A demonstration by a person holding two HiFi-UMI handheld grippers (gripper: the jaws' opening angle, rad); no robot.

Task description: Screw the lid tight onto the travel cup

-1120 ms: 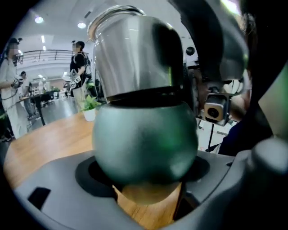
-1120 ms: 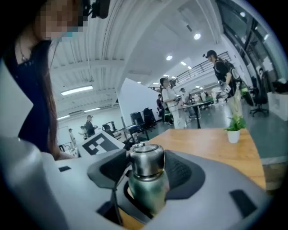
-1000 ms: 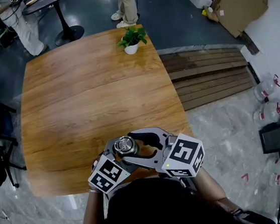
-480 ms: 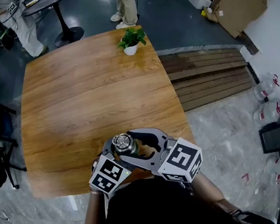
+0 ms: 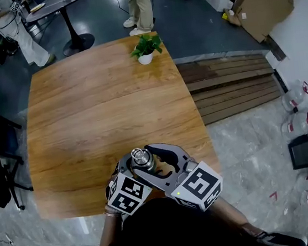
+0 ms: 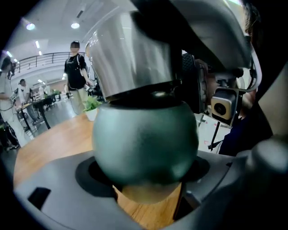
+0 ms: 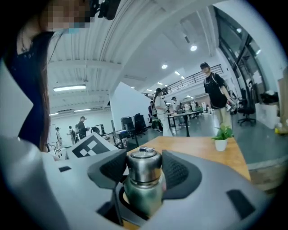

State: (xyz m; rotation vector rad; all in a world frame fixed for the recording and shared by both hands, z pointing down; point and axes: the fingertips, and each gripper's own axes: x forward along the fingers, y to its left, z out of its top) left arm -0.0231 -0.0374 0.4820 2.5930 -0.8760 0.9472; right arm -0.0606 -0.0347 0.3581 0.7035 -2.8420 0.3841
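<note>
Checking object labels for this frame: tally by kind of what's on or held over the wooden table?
travel cup: 1
lid: 1, sitting on the cup
potted plant: 1
grippers: 2, the left gripper and the right gripper
Total: 5

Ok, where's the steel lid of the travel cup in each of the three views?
Head view: the lid sits low centre, by the table's near edge.
Left gripper view: lid fills top centre, above the green cup body.
Right gripper view: lid lower centre, small.
Shared landmark: the potted plant, at the table's far edge in all three.
</note>
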